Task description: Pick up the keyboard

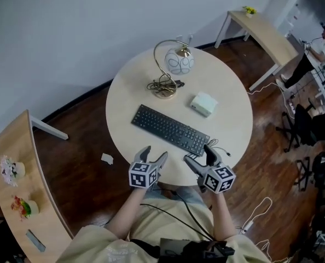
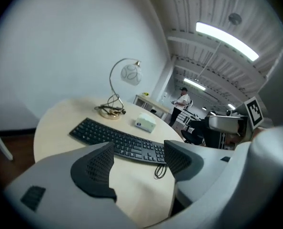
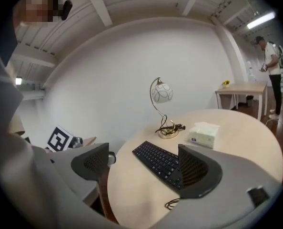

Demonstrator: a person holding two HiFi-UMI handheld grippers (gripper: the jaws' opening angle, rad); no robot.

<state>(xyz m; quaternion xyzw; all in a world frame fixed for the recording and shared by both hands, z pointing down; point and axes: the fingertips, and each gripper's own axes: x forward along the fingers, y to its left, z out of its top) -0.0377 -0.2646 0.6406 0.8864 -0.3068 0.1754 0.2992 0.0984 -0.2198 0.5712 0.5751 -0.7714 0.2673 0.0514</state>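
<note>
A black keyboard (image 1: 170,129) lies slantwise in the middle of the round pale table (image 1: 228,100); it also shows as the keyboard (image 2: 117,138) in the left gripper view and the keyboard (image 3: 159,162) in the right gripper view. My left gripper (image 1: 154,158) hovers open at the table's near edge, short of the keyboard's left half. My right gripper (image 1: 201,155) is open too, just by the keyboard's right end. Nothing sits between either pair of jaws. A thin coiled cable (image 2: 160,170) lies by the keyboard's right end.
A gold desk lamp with a white globe (image 1: 170,69) stands at the table's far side, its cord bundled at the base. A pale tissue box (image 1: 204,103) sits right of it. A long side table (image 1: 263,34) stands at the far right, a curved shelf (image 1: 20,185) at the left, and a paper scrap (image 1: 107,158) lies on the wooden floor.
</note>
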